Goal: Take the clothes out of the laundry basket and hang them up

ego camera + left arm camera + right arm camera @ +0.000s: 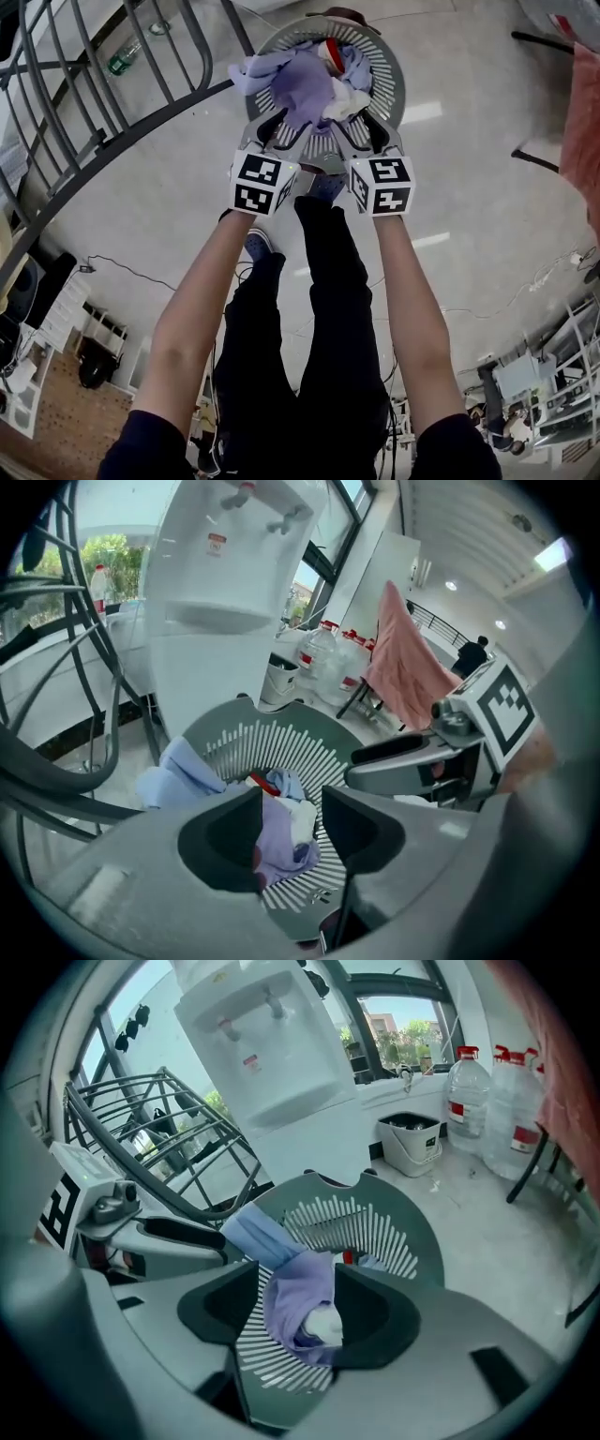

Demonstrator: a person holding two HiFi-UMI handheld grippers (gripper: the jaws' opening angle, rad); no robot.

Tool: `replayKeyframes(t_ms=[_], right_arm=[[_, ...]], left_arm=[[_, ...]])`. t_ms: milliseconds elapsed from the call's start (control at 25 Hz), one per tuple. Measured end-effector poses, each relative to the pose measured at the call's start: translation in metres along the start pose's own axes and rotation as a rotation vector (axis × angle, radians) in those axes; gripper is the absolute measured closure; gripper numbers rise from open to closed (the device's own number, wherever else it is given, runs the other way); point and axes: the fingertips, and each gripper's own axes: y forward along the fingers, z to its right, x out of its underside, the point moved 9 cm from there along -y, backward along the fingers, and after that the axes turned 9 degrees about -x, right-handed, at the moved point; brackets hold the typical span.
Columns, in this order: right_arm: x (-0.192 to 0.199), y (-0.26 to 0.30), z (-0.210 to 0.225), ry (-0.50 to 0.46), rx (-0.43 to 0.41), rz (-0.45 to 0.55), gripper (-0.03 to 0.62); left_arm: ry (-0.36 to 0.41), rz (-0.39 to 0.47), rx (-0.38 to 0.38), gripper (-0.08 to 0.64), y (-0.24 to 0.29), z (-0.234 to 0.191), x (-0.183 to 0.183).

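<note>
Left gripper (281, 131): jaws are seen spread, nothing pinched | right gripper (361, 131): jaws are seen spread, nothing pinched | clothes (300, 84): piled in basket (392, 70), just far of both grippers | basket: set on floor (469, 187), right of rack (103, 94)

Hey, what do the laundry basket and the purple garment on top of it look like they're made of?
The laundry basket looks like moulded grey plastic with a matt finish, judging by its rigid wall cut with even slots. The purple garment is soft fabric, perhaps cotton or a knit: it bunches and folds limply. The exact fibre can't be told.
</note>
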Motion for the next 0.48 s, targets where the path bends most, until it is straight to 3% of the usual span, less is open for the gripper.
replayKeyframes(t_ms=[160,480], right_arm=[[0.003,0.006,0.013,0.016,0.001,0.012,0.339],[-0.004,0.021,0.024,0.025,-0.014,0.049,0.339]], left_arm=[[0.053,-0.058,-0.005,0.373,0.032,0.006,0.013],[0.063,-0.165,0.001,0.371,0.092,0.007,0.034]])
